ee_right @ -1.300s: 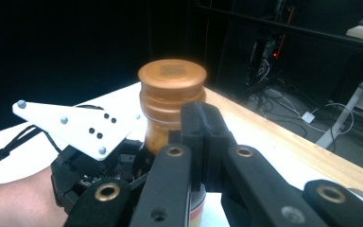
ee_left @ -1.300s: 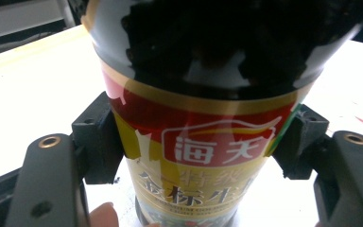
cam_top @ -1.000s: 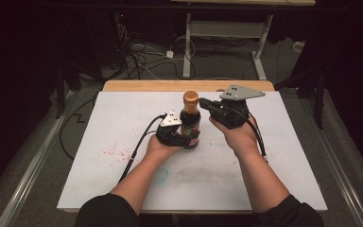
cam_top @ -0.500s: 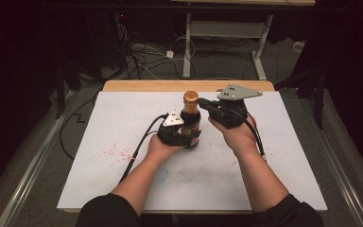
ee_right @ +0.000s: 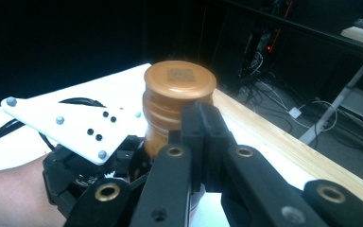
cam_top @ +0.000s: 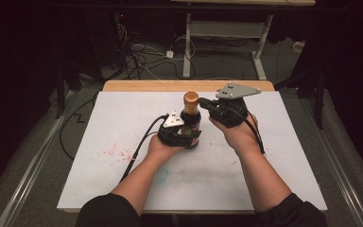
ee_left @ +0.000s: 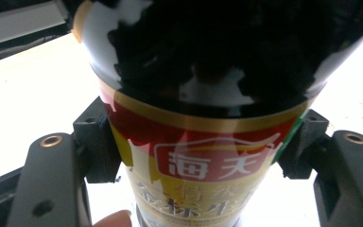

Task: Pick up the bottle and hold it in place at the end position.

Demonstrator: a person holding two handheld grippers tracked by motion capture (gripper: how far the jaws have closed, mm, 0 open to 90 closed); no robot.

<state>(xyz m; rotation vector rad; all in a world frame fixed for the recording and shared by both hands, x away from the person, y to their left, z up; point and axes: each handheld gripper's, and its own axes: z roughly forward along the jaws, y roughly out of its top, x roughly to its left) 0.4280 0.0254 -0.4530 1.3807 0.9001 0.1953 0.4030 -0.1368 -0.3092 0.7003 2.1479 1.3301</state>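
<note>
Nothing moved since earlier | left gripper (cam_top: 183, 135) fingers clamp bottle (cam_top: 190, 124) body: dark glass, red-gold label, upright mid-worktop (cam_top: 99, 179) | right gripper (cam_top: 207, 105) fingers closed together beside bottle's bronze cap (ee_right: 178, 90), just beyond

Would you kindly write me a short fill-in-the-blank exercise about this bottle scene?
1. The left gripper is shut on the ____ of the bottle.
2. The cap is coloured ____.
3. The bottle stands ____ on the table.
4. The right gripper has its jaws ____ beside the neck.

Missing words: body; bronze; upright; shut
</note>
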